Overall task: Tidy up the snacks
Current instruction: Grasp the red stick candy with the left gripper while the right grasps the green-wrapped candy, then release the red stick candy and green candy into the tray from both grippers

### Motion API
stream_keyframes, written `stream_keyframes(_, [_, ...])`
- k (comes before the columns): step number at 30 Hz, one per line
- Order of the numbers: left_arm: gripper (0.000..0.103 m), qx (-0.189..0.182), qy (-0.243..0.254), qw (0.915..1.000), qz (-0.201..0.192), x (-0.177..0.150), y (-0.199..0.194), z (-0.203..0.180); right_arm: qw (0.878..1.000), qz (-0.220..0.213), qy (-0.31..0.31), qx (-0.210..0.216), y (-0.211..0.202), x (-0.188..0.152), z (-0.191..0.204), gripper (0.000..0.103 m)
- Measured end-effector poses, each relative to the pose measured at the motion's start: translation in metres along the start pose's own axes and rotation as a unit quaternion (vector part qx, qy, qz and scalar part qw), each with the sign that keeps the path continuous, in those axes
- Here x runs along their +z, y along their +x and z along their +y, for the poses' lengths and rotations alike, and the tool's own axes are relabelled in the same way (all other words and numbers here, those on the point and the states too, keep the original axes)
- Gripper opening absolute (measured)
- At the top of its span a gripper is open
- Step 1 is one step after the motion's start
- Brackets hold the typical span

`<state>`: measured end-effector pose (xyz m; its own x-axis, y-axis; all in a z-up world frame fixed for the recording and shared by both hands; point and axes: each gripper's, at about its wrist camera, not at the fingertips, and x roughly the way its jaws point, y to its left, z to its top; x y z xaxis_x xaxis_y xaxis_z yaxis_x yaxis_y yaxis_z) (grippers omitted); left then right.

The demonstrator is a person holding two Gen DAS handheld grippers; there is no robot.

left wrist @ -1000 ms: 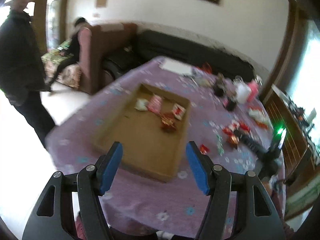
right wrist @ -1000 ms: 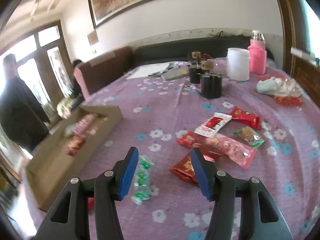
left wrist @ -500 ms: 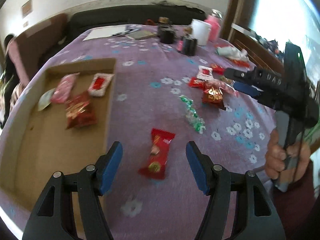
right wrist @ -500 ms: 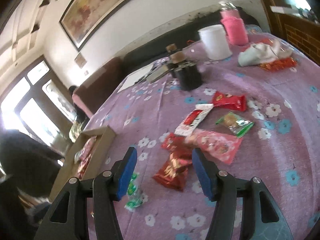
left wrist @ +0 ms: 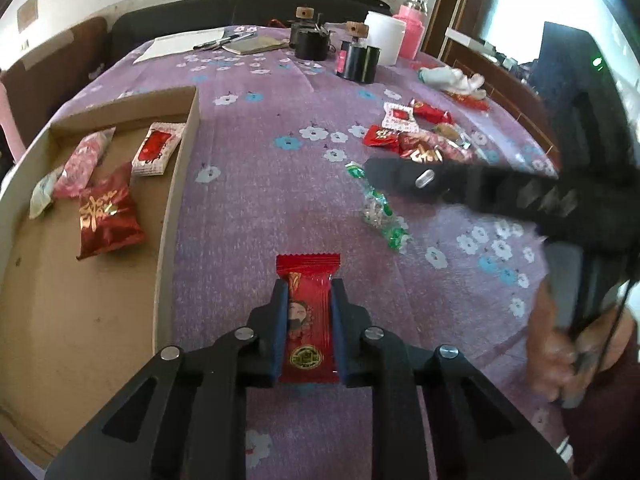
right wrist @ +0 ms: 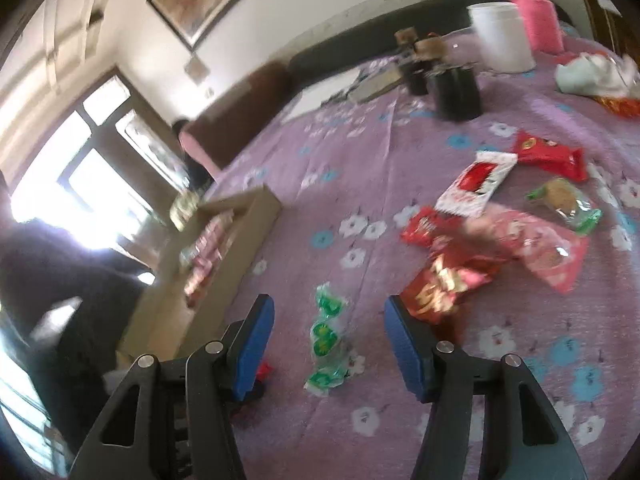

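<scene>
My left gripper (left wrist: 309, 294) is shut on a red snack packet (left wrist: 308, 276) that lies on the purple flowered tablecloth, just right of the cardboard tray (left wrist: 176, 184). Inside the tray are a red foil packet (left wrist: 106, 212), a pink packet (left wrist: 82, 164) and a white-and-red packet (left wrist: 156, 148). My right gripper (right wrist: 330, 320) hovers over a green candy strip (right wrist: 326, 340). Its jaws are closing, and the strip lies between them untouched. A pile of loose snacks (right wrist: 480, 248) lies to its right. The tray (right wrist: 240, 240) shows at left there.
At the table's far side stand black jars (left wrist: 356, 60), a white tub (left wrist: 384, 36) and a pink bottle (left wrist: 412, 36). Paper with pens (left wrist: 184, 42) lies beside them. A crumpled white bag (left wrist: 448, 78) sits far right. A person in dark clothes (right wrist: 60, 280) stands left of the table.
My left gripper swung from over the tray to the red packet, dropped down and shut on it. My right gripper shifted from the red foil packet towards the green strip.
</scene>
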<state>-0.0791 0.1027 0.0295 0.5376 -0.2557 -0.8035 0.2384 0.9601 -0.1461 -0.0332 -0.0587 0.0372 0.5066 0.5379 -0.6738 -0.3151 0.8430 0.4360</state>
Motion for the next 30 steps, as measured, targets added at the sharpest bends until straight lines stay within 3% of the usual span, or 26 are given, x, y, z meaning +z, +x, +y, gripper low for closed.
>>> stream_keyframes(2, [0.017, -0.008, -0.010, 0.9999, -0.004, -0.001, -0.004, 0.003, 0.999, 0.012, -0.024, -0.030, 0.009, -0.003, 0.011, 0.056])
stream_keyframes(5, [0.017, -0.026, -0.029, 0.9992, -0.014, -0.002, -0.015, 0.009, 0.995, 0.033, -0.058, -0.073, 0.022, -0.010, 0.026, 0.036])
stream_keyframes(6, [0.017, -0.033, -0.037, 0.9986, -0.018, -0.002, -0.021, 0.012, 0.993, 0.038, -0.064, -0.089, 0.025, -0.012, 0.028, 0.023])
stream_keyframes(12, [0.017, -0.051, -0.082, 0.9937, -0.057, 0.002, -0.066, 0.049, 0.992, 0.021, -0.063, -0.105, 0.011, -0.017, 0.035, 0.022])
stream_keyframes(16, [0.017, 0.004, -0.107, 0.9914, -0.076, 0.012, -0.093, 0.098, 0.994, -0.006, -0.066, -0.084, -0.013, -0.007, 0.055, 0.022])
stream_keyframes(20, [0.017, 0.058, -0.134, 0.9869, -0.069, 0.024, -0.093, 0.145, 0.995, -0.010, -0.082, -0.049, -0.017, 0.009, 0.090, 0.022])
stream_keyframes(24, [0.017, 0.083, -0.169, 0.9811, -0.043, 0.033, -0.069, 0.187, 0.995, 0.024, -0.094, -0.006, 0.014, 0.021, 0.130, 0.022])
stream_keyframes(30, [0.017, 0.090, -0.190, 0.9775, -0.014, 0.037, -0.038, 0.216, 0.991, 0.085, -0.101, 0.030, 0.076, 0.019, 0.169, 0.022])
